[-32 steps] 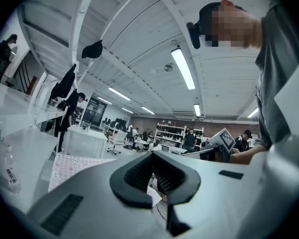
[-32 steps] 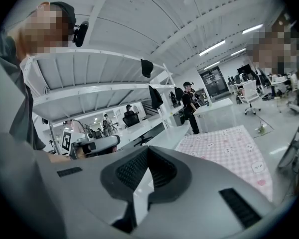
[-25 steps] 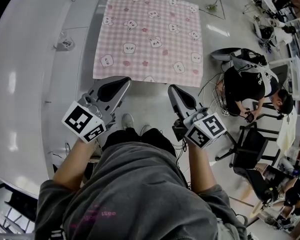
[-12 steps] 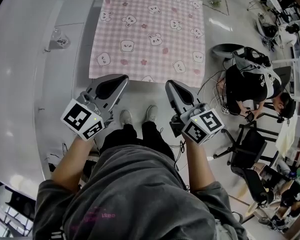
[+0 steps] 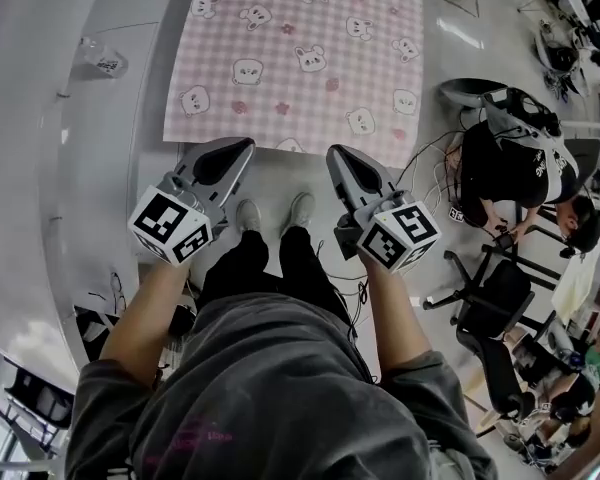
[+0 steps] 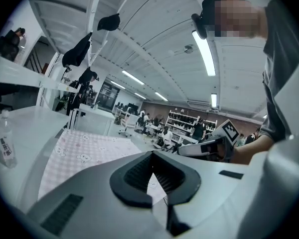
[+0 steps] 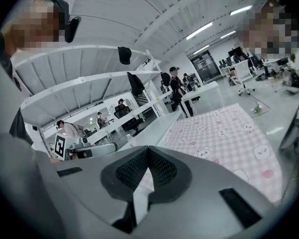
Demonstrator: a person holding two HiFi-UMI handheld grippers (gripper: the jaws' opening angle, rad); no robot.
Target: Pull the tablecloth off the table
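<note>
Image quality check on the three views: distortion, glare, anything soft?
Head view: fisheye bows the white counter; tablecloth sharp, glare streak on the floor right of it. Left gripper view: black vignette corners, ceiling light blown out, shut left gripper fills the lower frame. Right gripper view: same vignette, tablecloth crisp, mosaic patches top left and right.

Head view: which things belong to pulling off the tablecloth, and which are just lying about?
Job: pink checked bunny-print tablecloth; left gripper; right gripper, both shut, holding nothing.
Lying about: clear plastic bottle; black office chair.
</note>
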